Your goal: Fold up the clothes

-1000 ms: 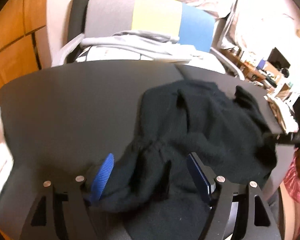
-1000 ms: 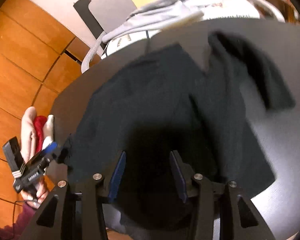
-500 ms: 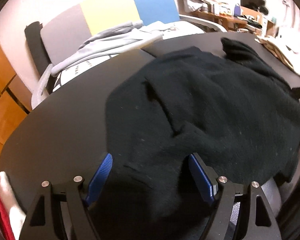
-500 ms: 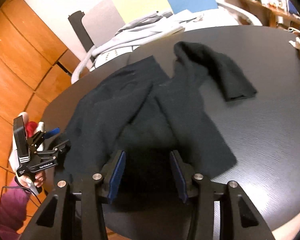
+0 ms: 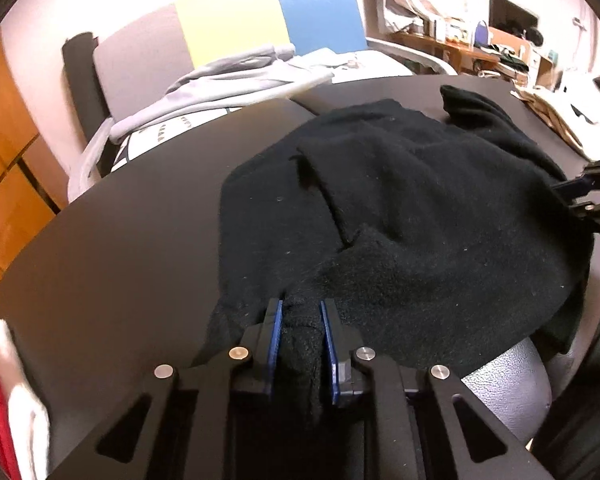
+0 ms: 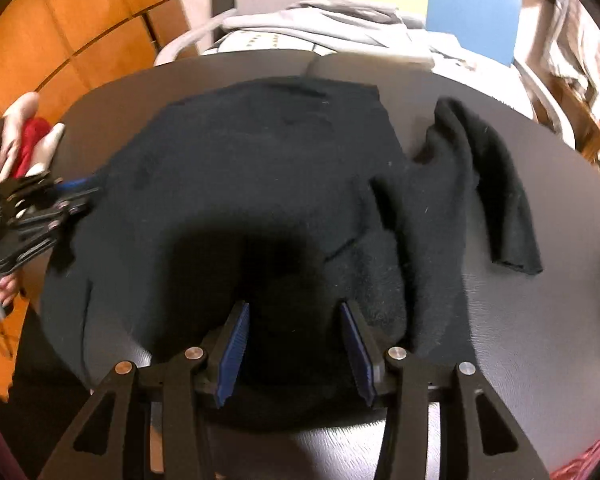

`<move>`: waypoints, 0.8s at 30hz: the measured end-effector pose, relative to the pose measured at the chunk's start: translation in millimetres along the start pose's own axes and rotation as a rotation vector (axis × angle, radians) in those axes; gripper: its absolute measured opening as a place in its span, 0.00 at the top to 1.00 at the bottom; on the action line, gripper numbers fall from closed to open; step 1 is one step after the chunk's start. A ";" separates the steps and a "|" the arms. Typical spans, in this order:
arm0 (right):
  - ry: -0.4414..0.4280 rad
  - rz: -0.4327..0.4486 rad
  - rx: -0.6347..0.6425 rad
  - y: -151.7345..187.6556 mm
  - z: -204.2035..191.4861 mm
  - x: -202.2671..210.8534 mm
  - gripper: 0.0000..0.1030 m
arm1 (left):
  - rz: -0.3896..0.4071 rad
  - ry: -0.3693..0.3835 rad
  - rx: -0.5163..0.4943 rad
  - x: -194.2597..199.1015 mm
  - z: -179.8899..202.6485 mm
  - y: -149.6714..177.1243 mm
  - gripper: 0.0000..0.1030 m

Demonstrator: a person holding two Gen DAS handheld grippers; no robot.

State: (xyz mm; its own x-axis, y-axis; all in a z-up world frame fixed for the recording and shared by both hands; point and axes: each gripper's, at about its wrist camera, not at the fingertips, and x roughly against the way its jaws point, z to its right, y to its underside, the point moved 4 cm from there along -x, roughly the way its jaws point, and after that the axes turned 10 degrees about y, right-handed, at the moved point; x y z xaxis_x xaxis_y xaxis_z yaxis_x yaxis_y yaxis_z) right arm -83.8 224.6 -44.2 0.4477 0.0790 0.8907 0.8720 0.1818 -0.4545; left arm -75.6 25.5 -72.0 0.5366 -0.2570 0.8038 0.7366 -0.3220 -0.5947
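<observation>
A round black table [image 5: 132,216] fills the room's middle. Behind it stands a chair [image 5: 260,20] with grey, yellow and blue panels. Orange wood panels [image 6: 80,28] cover one wall. A cluttered desk [image 5: 496,56], maybe, sits far back.

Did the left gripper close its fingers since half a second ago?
Yes. The left gripper has narrowed onto the near edge of the black sweater, on the dark table.

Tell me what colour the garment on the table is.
Black, plain with no pattern; the garment shows best in the right wrist view.
</observation>
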 end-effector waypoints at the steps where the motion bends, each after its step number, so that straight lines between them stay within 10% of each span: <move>1: -0.012 0.008 -0.027 -0.9 1.4 -0.5 0.72 | 0.001 -0.008 -0.005 0.7 0.5 1.4 0.81; 3: -0.035 0.025 -0.082 -2.7 4.3 -1.6 0.88 | -0.004 -0.027 -0.015 1.8 1.9 4.3 0.81; 11: -0.153 0.292 -0.425 19.8 53.0 79.2 0.89 | 0.043 -0.033 0.054 12.4 0.6 9.0 0.82; 17: -0.155 0.141 -0.479 73.2 64.1 40.3 0.81 | -0.003 -0.059 -0.010 4.0 13.7 25.9 0.81; 24: -0.060 0.277 -0.342 64.0 60.3 79.0 0.67 | 0.045 -0.039 -0.042 24.5 5.2 13.3 0.35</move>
State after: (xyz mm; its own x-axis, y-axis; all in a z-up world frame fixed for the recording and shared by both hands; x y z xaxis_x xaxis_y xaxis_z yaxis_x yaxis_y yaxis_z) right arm -4.5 301.6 -2.2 0.6704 0.1375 0.7291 0.7404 -0.1883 -0.6453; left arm -50.5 19.7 -60.1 0.5850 -0.2367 0.7757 0.6941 -0.3487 -0.6298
